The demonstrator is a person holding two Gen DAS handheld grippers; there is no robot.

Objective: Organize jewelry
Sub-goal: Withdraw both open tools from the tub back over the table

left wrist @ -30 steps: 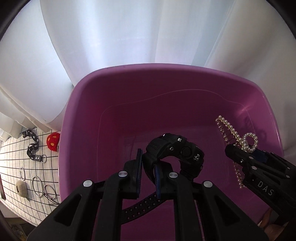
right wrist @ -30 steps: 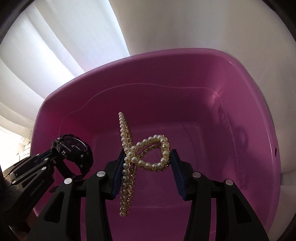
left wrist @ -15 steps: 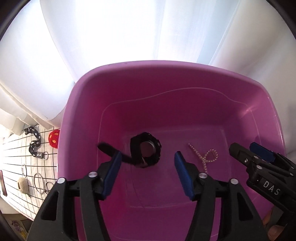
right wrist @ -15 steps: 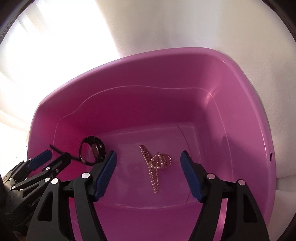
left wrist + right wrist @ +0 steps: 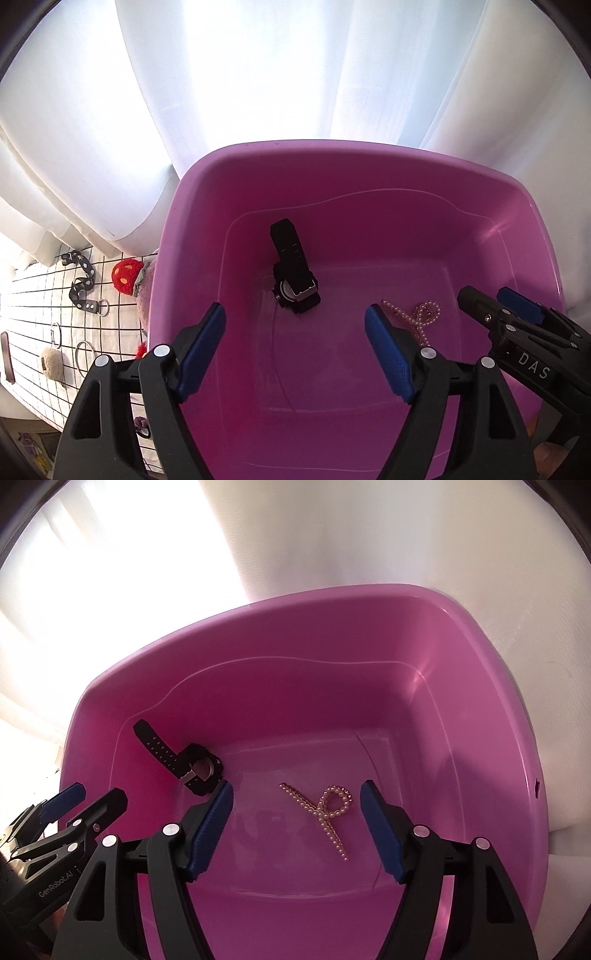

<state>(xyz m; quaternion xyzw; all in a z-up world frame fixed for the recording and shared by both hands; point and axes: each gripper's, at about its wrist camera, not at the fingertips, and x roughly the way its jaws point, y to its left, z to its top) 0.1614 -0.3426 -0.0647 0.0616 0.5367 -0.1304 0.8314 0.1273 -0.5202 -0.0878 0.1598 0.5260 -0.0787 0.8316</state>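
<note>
The left gripper (image 5: 295,332) is opening wide above the pink tub (image 5: 369,177), nothing between its pads; the black watch (image 5: 295,288) lies below it. The right gripper (image 5: 295,812) hangs open over the pearl hair clip (image 5: 325,808) on the tub floor

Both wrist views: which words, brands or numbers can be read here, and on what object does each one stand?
"DAS": on the body of the right gripper, seen in the left wrist view.
"GenRobot.AI": on the body of the left gripper, seen in the right wrist view.
The black watch lies face down; no text is readable on it.
</note>
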